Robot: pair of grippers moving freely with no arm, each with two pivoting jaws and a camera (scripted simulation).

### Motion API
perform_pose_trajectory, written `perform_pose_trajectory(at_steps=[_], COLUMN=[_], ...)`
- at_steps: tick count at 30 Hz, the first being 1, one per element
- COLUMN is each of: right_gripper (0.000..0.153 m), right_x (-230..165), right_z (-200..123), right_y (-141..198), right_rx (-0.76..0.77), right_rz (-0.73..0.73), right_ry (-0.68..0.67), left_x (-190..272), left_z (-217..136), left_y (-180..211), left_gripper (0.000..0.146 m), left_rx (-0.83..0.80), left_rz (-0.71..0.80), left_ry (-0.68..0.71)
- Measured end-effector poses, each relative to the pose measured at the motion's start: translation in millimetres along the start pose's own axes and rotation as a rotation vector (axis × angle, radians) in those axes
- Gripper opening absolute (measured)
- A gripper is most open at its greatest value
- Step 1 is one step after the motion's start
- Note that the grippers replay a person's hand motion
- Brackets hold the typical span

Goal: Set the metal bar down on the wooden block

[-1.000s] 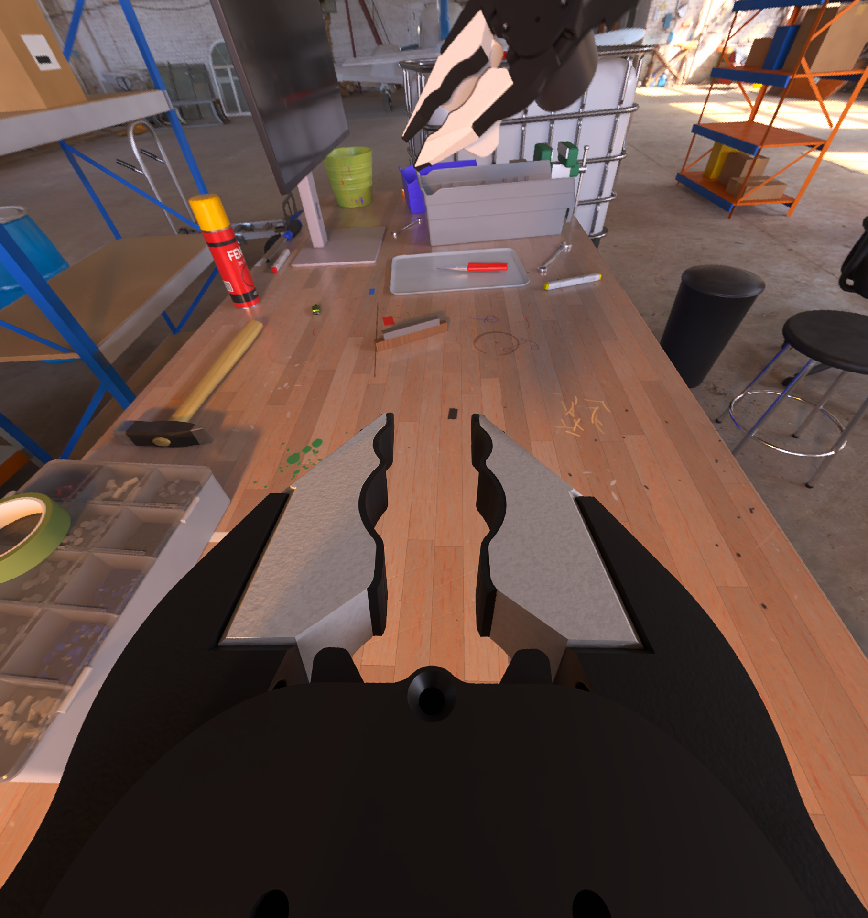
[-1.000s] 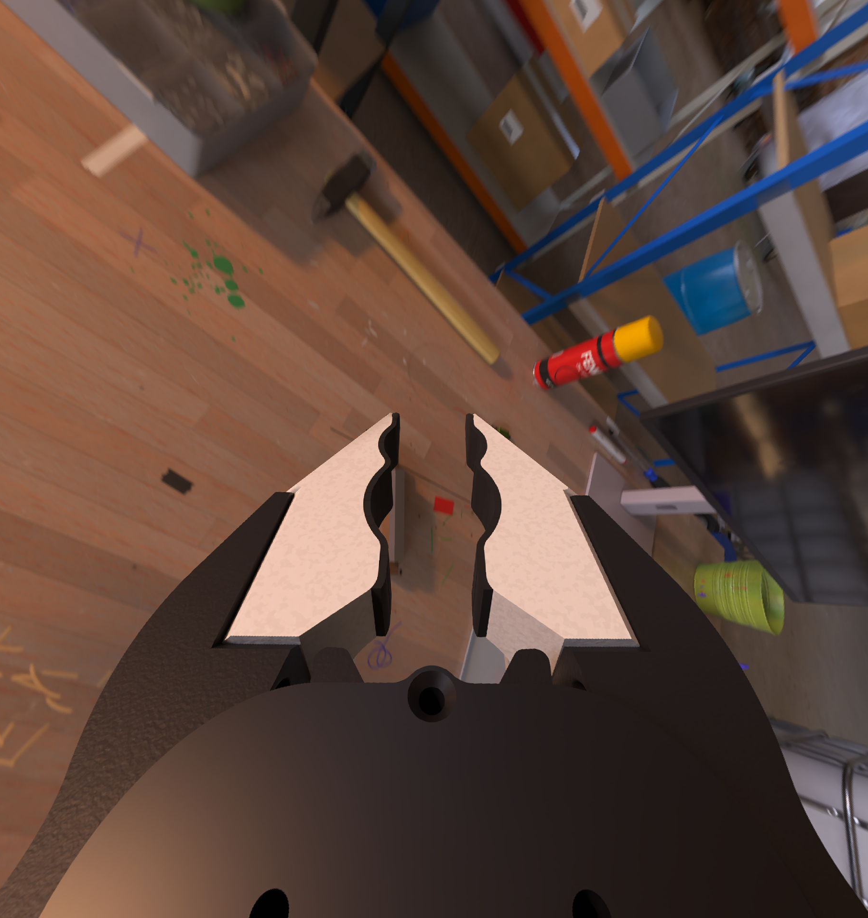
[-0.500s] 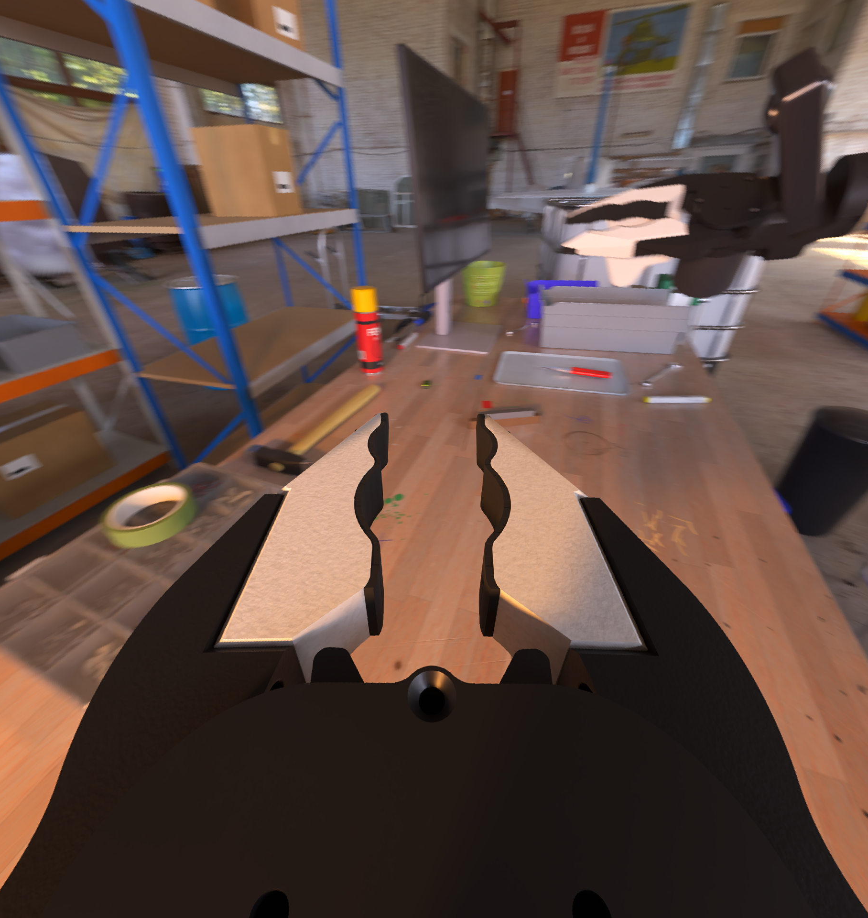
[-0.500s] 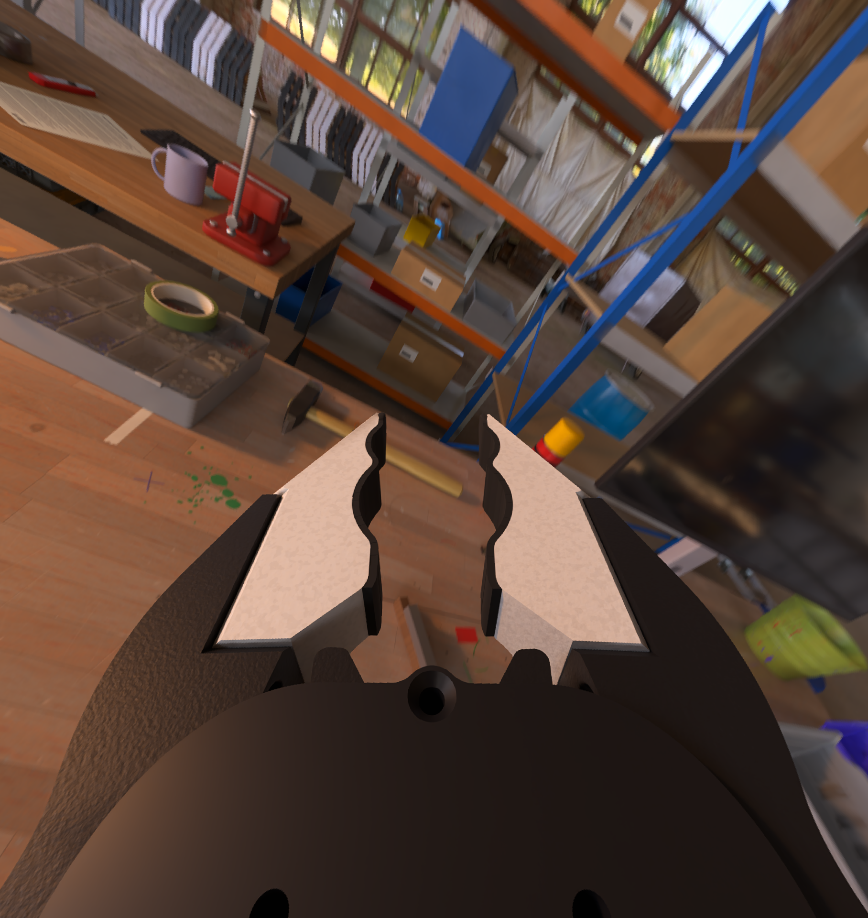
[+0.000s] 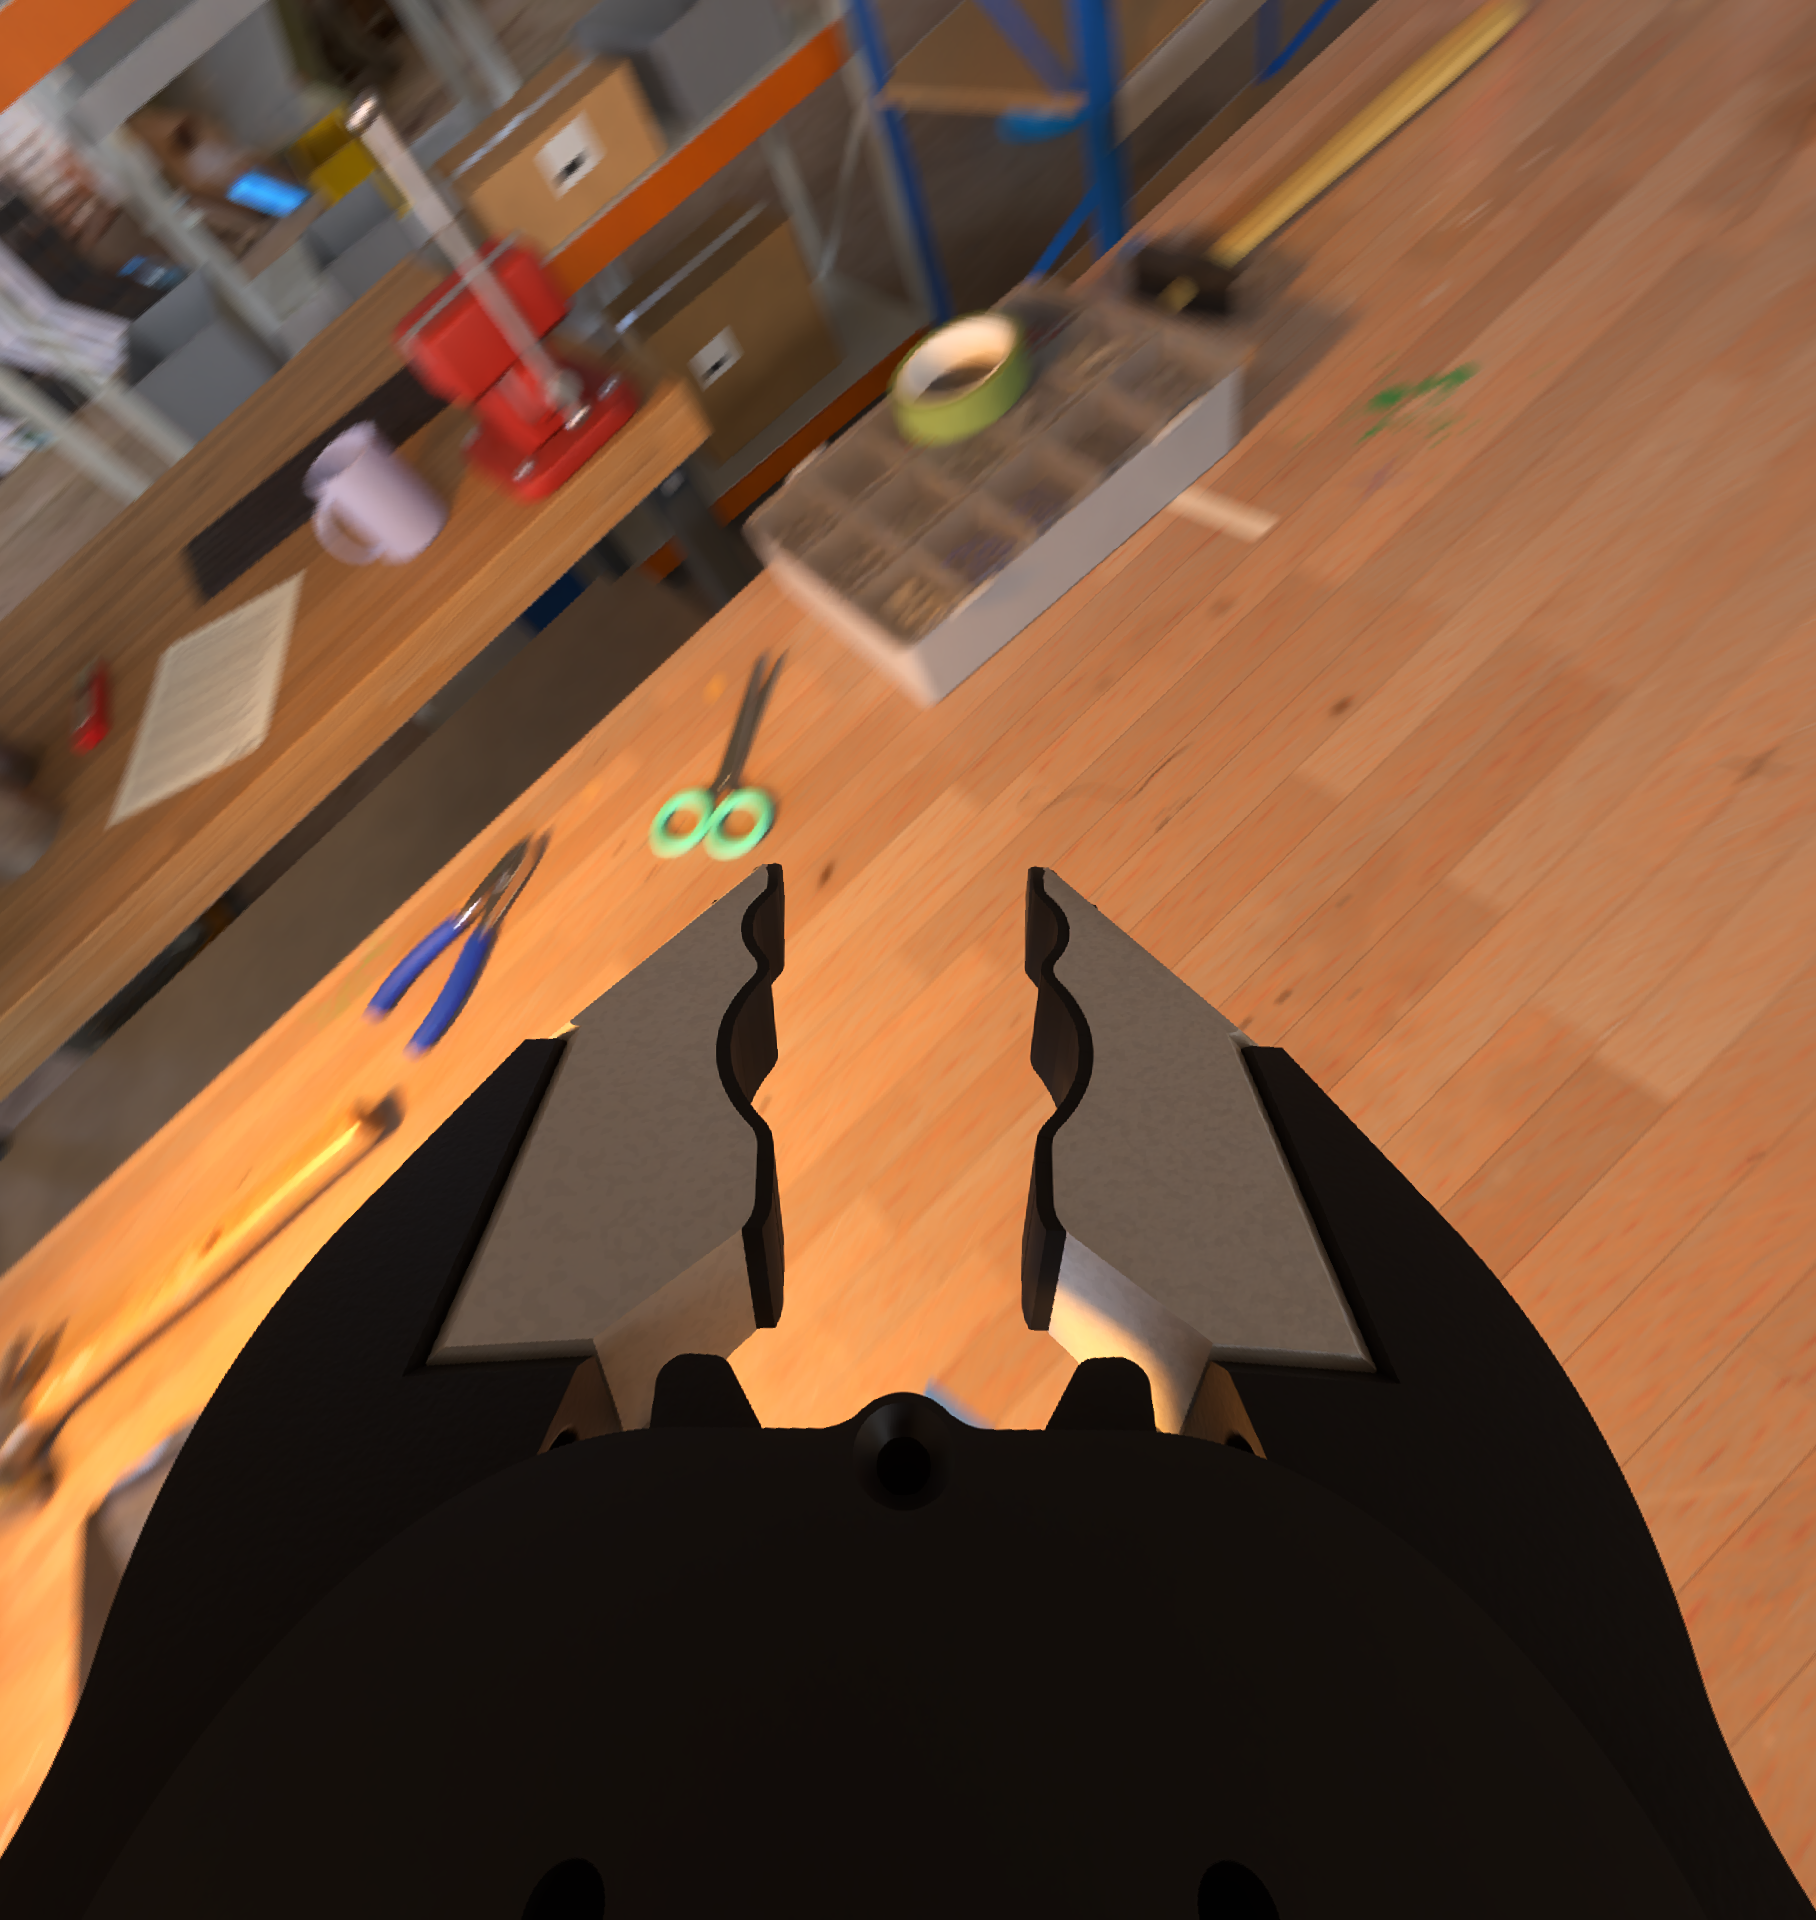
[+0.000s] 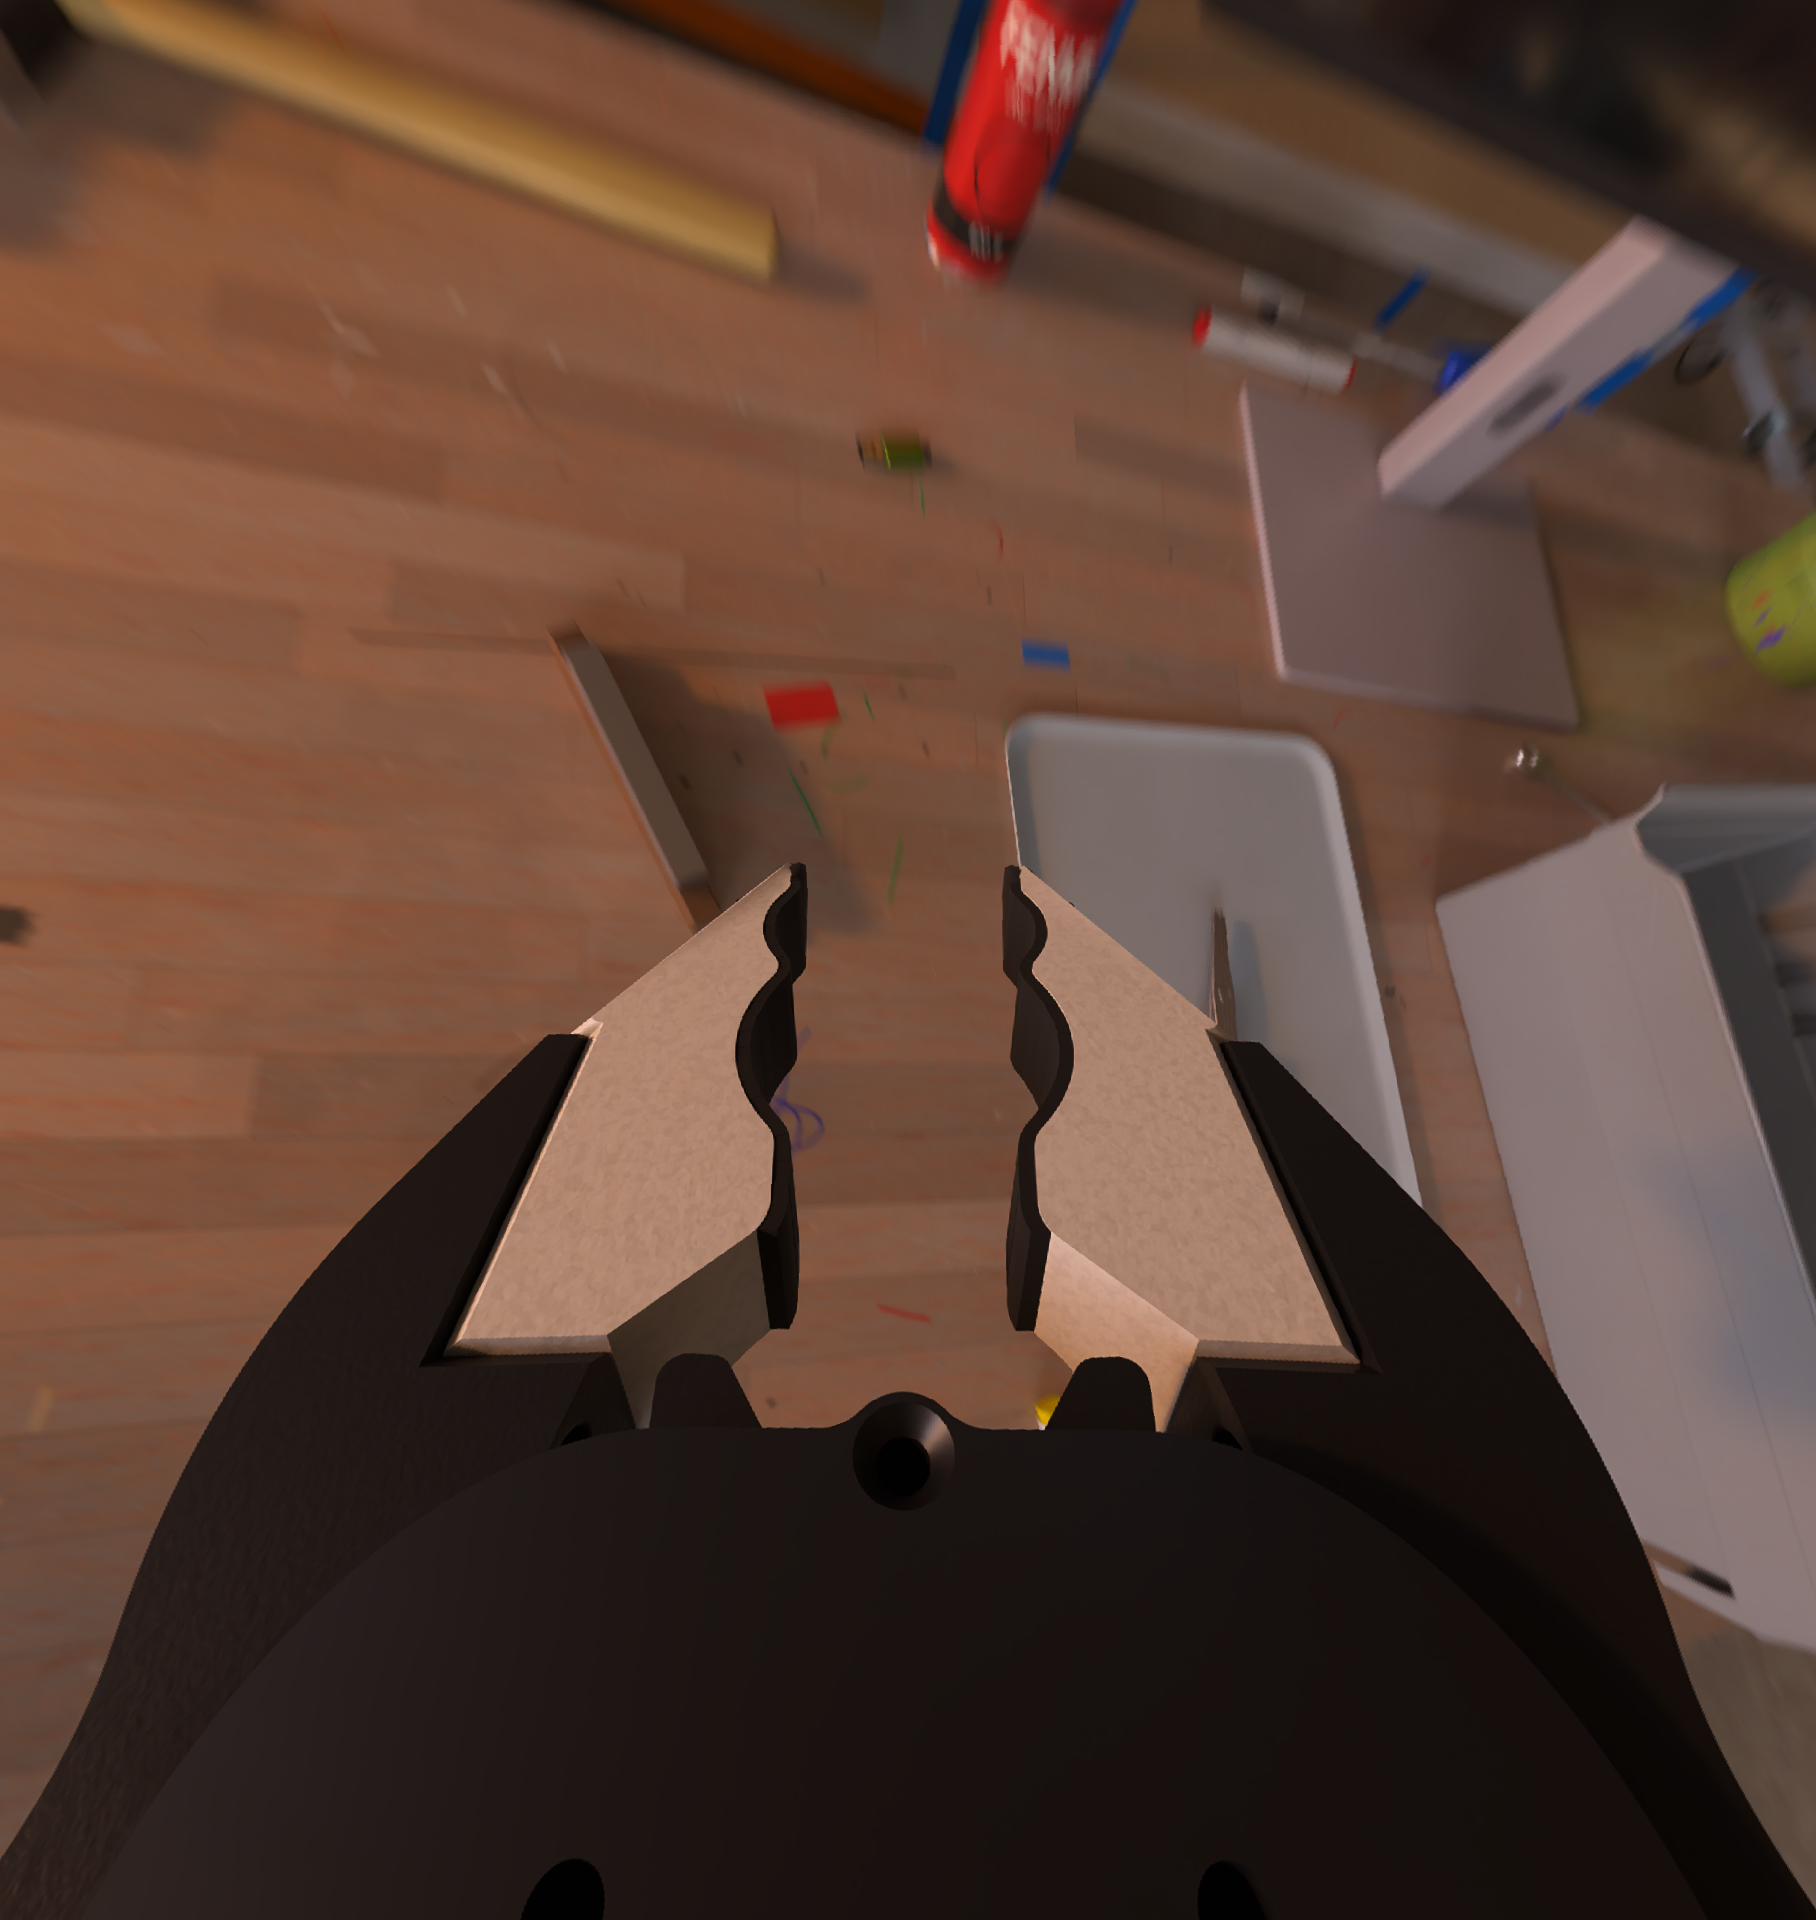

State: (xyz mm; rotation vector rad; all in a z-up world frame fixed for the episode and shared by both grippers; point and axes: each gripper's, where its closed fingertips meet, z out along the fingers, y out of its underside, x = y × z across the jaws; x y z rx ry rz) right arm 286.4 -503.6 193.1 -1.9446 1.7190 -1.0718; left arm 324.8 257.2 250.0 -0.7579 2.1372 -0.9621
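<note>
In the right wrist view a grey metal bar (image 6: 639, 769) lies flat on the table. A thin strip of the wooden block (image 6: 694, 902) shows along its left side and near end. My right gripper (image 6: 904, 883) is open and empty above the table. Its left fingertip is just right of the bar's near end. My left gripper (image 5: 904, 883) is open and empty over another part of the table. The left wrist view shows neither the bar nor the block.
Right wrist view: a white tray (image 6: 1174, 831), a grey bin (image 6: 1662, 1195), a grey plate (image 6: 1403, 582), a red spray can (image 6: 1008, 135) and a green cup (image 6: 1808, 592). Left wrist view: green scissors (image 5: 717, 810), blue pliers (image 5: 457, 956), an organiser box (image 5: 997, 520) and a tape roll (image 5: 961, 379).
Both grippers have swung round. The left one now faces the table's left edge, its jaws a little wider. The right one has tipped down over the bar and tray. Both stay open.
</note>
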Motion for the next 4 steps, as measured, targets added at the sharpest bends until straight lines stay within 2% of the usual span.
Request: perform_pose_trajectory(at_steps=[4], right_gripper=[0.040], right_x=[15.2], right_z=[34.4], right_y=[39.7], right_rx=[-0.179], right_rz=[-0.017], right_ry=[-0.050], left_x=[-31.4], left_z=[-38.5], left_y=[55.6], left_gripper=[0.046], left_rx=[-0.080], left_rz=[-0.096], left_ry=[-0.137])
